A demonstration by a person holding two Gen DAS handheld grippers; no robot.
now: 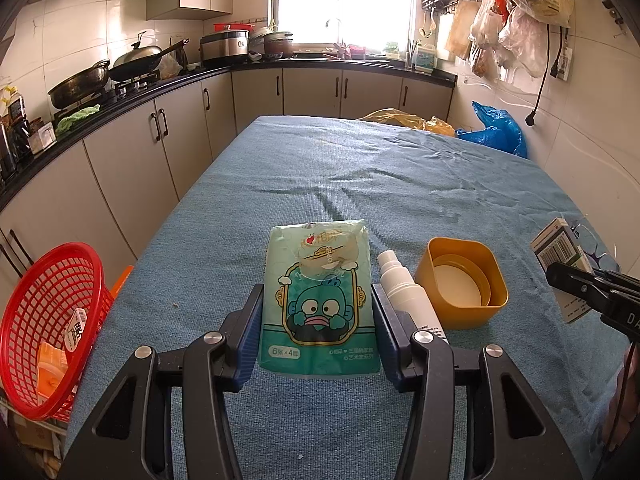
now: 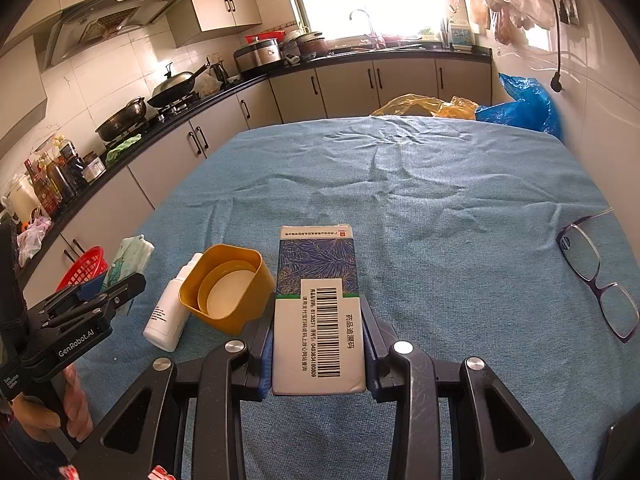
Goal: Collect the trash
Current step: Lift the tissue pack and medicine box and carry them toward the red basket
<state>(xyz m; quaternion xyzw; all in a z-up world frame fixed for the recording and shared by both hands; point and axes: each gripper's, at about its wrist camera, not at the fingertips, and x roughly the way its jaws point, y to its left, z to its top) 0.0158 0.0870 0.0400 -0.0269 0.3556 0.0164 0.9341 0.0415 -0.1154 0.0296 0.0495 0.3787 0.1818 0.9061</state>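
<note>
A green tissue pack [image 1: 318,300] with a cartoon face sits between the blue pads of my left gripper [image 1: 316,312], which is shut on it just above the blue-clothed table [image 1: 360,184]. In the right wrist view the same pack [image 2: 130,260] sticks up out of the left gripper [image 2: 104,292]. My right gripper [image 2: 319,320] is shut on a medicine box [image 2: 318,304], barcode side up. That box [image 1: 558,256] and the right gripper [image 1: 576,284] show at the right edge of the left wrist view. A red mesh basket [image 1: 52,320] beside the table's left edge holds a few small boxes.
A white spray bottle [image 1: 408,300] lies beside a yellow square cup [image 1: 460,280] between the two grippers. Glasses [image 2: 600,276] lie on the cloth at the right. Yellow and blue plastic bags [image 2: 520,108] sit past the far edge. Kitchen counters [image 1: 120,96] run along the left.
</note>
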